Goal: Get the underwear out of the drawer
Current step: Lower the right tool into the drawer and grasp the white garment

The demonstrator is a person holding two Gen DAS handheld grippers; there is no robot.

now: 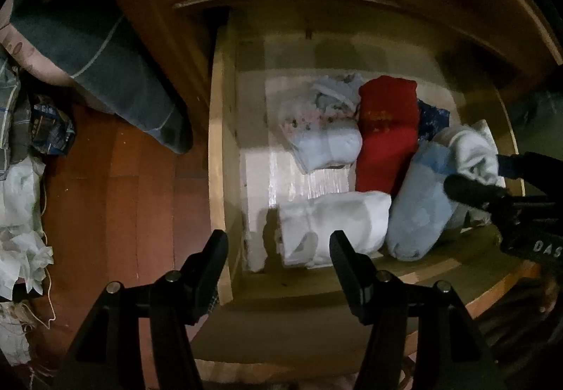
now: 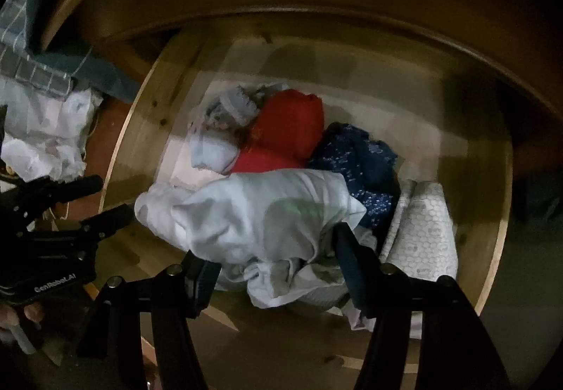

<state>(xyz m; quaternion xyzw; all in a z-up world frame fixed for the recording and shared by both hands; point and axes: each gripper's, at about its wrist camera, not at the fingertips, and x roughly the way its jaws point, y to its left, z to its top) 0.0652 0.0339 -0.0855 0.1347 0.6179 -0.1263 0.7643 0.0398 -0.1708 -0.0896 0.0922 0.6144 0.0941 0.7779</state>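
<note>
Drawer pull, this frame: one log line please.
drawer: open | left gripper: open, empty, above front-left corner | right gripper: open, straddling white garment | red garment: untouched

The drawer (image 1: pixel 221 129) stands open from above. Bare lining (image 1: pixel 257 175) lies left of the red roll (image 1: pixel 385 133), along the left wall. Right of the red roll, a pale blue bundle (image 1: pixel 418 207) and dark blue garment (image 2: pixel 359 161) crowd together. In front of it a white folded piece (image 1: pixel 334 224) blocks the front wall.
</note>
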